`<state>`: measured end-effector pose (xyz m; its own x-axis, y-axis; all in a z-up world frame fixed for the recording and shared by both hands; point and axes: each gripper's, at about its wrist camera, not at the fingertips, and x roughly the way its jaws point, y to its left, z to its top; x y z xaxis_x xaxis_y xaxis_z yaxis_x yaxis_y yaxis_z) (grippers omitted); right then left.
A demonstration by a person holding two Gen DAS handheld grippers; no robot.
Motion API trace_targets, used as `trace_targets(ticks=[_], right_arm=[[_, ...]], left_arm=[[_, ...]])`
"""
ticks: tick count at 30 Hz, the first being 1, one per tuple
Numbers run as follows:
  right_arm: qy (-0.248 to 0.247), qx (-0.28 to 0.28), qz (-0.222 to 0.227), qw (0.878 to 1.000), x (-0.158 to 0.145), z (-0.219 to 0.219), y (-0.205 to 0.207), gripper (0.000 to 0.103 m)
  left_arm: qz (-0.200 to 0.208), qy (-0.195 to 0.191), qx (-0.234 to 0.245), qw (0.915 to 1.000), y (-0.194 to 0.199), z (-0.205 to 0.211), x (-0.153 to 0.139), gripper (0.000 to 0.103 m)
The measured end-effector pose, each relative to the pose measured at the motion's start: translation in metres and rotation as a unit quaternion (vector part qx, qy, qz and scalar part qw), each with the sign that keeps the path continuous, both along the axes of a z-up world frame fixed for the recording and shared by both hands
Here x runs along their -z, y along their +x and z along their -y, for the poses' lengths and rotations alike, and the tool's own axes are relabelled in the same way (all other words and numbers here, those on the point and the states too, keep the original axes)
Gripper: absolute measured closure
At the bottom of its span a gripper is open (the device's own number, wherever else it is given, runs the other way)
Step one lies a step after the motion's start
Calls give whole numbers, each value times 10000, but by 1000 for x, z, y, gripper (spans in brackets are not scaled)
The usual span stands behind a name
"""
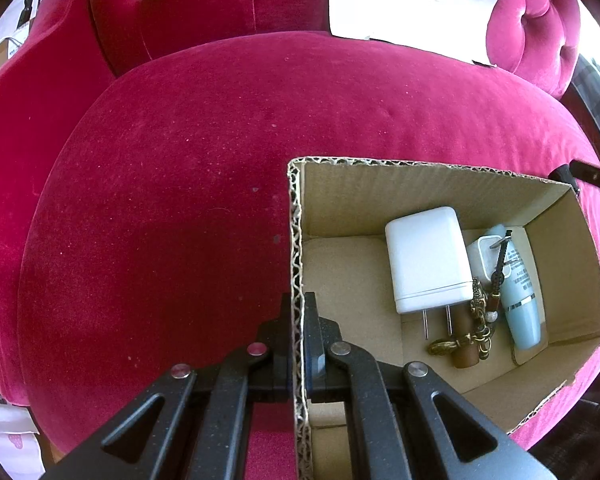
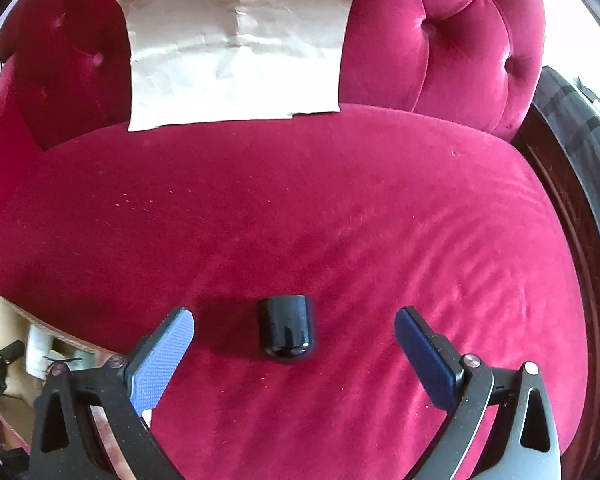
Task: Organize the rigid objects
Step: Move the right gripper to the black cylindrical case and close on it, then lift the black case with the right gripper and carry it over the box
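An open cardboard box (image 1: 428,184) sits on a red velvet sofa seat (image 1: 180,200). My left gripper (image 1: 299,312) is shut on the box's left wall. Inside lie a white charger (image 1: 426,258), a pale blue tube (image 1: 518,300), a brass keychain (image 1: 476,320) and a brown cylinder (image 1: 466,354). In the right wrist view a small black glossy cup-shaped object (image 2: 287,330) lies on the seat between my open right gripper's fingers; the right gripper (image 2: 294,334) does not touch it. The box corner (image 2: 4,316) shows at the far left.
A sheet of cream paper (image 2: 236,48) leans against the tufted sofa back (image 2: 440,40). A dark wooden edge (image 2: 572,208) runs along the seat's right side. The right gripper's tip (image 1: 584,174) shows just beyond the box's far right corner.
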<state>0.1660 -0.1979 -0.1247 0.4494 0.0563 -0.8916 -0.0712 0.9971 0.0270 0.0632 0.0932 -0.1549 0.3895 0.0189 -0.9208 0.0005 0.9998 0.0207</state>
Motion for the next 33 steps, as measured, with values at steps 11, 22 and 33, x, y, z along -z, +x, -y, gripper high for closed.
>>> trace_targets(ticks=[11,22,33], right_arm=[[-30,25,-404,9992,38,7,10,0],[137,29,-466,9988,39,6,17,20],[245,61,-520,9983,32,1,12,63]], left_arm=[[-15,-4,13,10000,2,0,0,100],[-19,-17,10,10000,3,-1,-1,100],[-13,-22,12,10000,2,-1,-1,100]])
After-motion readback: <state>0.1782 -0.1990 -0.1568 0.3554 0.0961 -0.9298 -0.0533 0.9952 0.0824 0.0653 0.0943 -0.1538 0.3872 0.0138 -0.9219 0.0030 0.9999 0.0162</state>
